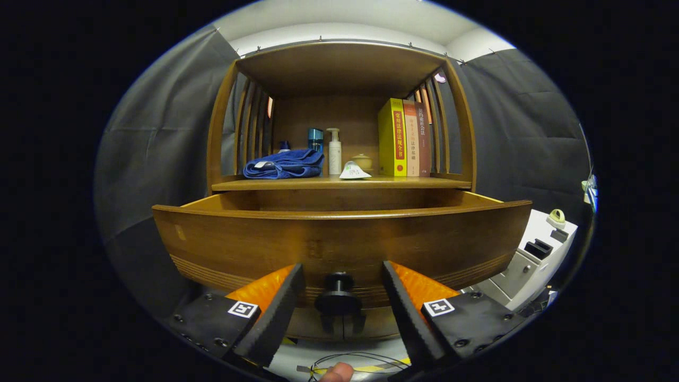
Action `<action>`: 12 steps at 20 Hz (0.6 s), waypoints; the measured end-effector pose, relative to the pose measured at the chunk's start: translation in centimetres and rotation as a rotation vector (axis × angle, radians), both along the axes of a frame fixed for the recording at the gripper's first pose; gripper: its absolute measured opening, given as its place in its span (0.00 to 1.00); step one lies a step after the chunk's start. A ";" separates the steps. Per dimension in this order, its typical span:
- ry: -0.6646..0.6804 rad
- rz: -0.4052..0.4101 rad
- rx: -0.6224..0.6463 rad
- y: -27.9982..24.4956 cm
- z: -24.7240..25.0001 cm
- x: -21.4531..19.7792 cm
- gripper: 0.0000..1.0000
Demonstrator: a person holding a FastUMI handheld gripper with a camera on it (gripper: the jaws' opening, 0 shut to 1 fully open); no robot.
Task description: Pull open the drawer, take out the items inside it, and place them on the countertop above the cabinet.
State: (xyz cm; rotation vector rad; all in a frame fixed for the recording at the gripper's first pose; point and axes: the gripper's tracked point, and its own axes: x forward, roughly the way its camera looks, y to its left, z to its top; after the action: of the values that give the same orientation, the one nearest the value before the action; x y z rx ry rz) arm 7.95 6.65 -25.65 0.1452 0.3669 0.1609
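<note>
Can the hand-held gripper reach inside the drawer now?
Probably not yet. The hand-held gripper sits low, open, with its fingers either side of the knob. The drawer is pulled out, but its front stands between the fingers and the inside.

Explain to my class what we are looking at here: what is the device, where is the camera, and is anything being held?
This is no robot: a person carries a hand-held claw with two fingers, and the camera rides on it, looking forward along them. The fingers stand open on either side of the drawer's knob, gripping nothing. The wooden drawer is pulled out, but from this low angle its inside is hidden. On the countertop above it lie a blue towel, a pump bottle, a white packet, a small lidded pot and some upright books. A fingertip shows below the claw.
</note>
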 end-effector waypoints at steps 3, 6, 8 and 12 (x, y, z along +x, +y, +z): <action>-0.031 -0.007 -0.013 0.3 0.4 3.2 0.98; -0.037 -0.006 -0.006 0.8 0.0 5.8 0.98; -0.049 -0.012 0.010 1.0 -0.2 7.1 0.98; -0.056 -0.011 0.009 1.3 -0.8 9.1 0.98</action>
State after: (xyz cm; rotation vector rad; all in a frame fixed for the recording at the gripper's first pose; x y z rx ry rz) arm 17.05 7.95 -26.44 0.1515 0.3100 0.1558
